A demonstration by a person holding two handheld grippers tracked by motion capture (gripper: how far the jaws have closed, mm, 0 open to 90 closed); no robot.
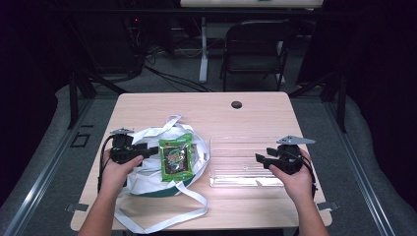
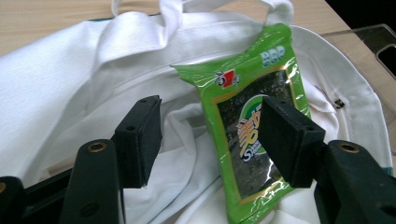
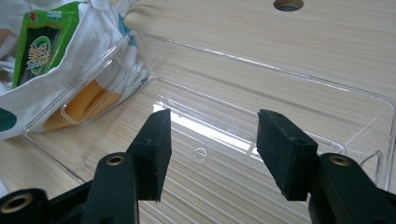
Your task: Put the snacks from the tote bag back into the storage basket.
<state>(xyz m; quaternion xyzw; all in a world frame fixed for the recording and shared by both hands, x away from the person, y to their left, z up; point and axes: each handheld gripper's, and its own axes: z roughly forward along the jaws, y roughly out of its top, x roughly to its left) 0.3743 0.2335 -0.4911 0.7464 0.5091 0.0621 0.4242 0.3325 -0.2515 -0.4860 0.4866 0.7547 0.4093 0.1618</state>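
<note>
A green snack packet (image 1: 176, 157) lies on top of a white cloth tote bag (image 1: 147, 179) at the table's left half. My left gripper (image 1: 151, 150) hovers at the packet's left edge, open; in the left gripper view its jaws stand apart over the bag (image 2: 60, 93) with the packet (image 2: 243, 93) behind the right jaw. A clear plastic bin (image 1: 238, 161) sits empty to the right of the bag. My right gripper (image 1: 259, 159) is open at the bin's right end, its jaws over the bin's floor (image 3: 210, 135).
The wooden table (image 1: 196, 108) has a round cable hole (image 1: 236, 104) near its far edge. The bag's long straps (image 1: 162, 219) trail toward the near edge. A dark folding chair (image 1: 255, 49) stands beyond the table.
</note>
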